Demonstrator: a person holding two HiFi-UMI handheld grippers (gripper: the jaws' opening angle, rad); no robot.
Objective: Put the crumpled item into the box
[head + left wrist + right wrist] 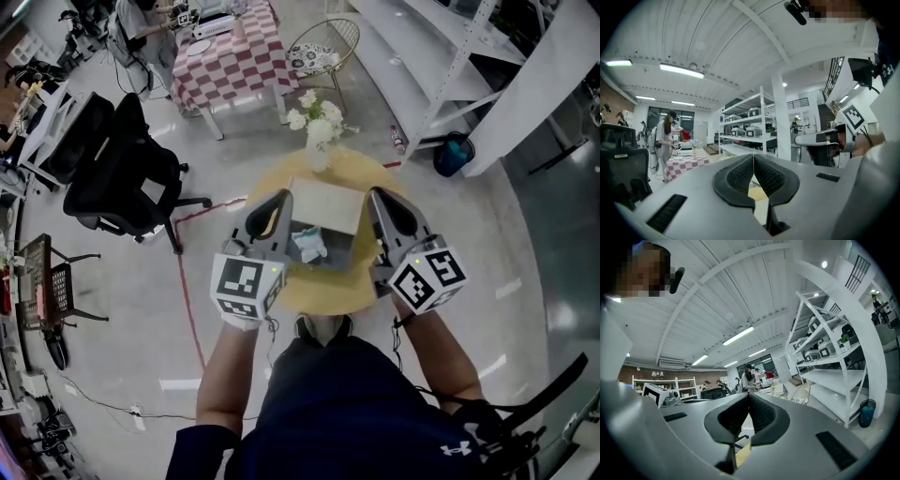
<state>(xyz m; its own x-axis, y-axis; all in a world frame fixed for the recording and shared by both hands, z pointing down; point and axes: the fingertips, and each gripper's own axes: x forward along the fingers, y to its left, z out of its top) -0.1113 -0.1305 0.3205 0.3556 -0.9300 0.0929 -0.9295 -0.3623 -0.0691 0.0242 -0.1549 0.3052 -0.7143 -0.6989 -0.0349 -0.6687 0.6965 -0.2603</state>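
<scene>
In the head view a crumpled white and teal item (309, 244) lies inside an open grey box (343, 247), whose white lid (326, 206) stands back toward the far side. The box sits in the middle of a round yellow table (356, 283). My left gripper (272, 208) hangs over the box's left edge and my right gripper (392, 208) over its right edge, both apart from the item. In the left gripper view the left gripper (753, 161) has its pads pressed together with nothing between them. The right gripper (749, 398) is likewise shut and empty.
A vase of white flowers (317, 122) stands at the table's far edge. A black office chair (122, 178) is to the left. Behind are a checkered table (230, 56) with a person beside it and a wire chair (323, 52). White shelving (441, 56) is to the right.
</scene>
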